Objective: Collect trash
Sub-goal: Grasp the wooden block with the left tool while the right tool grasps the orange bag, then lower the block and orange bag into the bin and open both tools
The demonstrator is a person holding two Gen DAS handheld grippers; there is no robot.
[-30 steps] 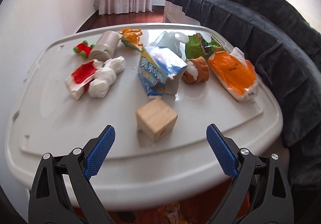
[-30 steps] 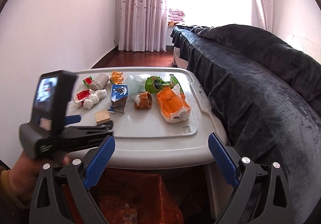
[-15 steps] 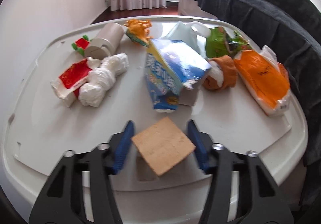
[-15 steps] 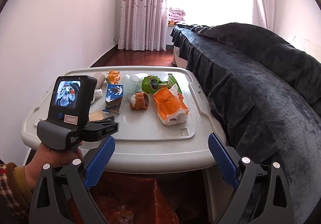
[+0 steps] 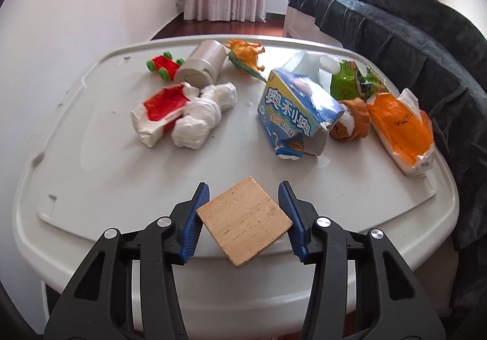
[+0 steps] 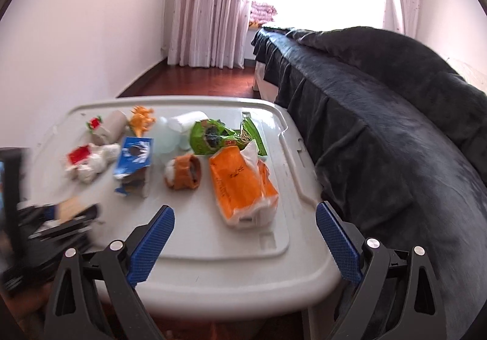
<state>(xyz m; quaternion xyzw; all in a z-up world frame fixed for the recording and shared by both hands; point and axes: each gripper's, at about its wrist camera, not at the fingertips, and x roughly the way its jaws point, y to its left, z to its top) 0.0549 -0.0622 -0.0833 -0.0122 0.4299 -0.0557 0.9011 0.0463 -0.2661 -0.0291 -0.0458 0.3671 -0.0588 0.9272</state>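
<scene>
My left gripper is shut on a wooden block and holds it lifted above the near edge of the white table. On the table lie a torn blue carton, a red and white wrapper with crumpled white tissue, a green snack bag, an orange tissue pack and an orange-brown cup. My right gripper is open and empty over the table's near edge, in front of the orange tissue pack. The left gripper shows blurred at the left of the right wrist view.
A grey cylinder, a red toy car, an orange toy dinosaur and a white jug sit at the table's far side. A dark blanket-covered sofa runs along the right. A white wall stands to the left.
My left gripper closed on the wooden block and lifted it off the table, drawing back. My right gripper moved forward and lower toward the table, staying open.
</scene>
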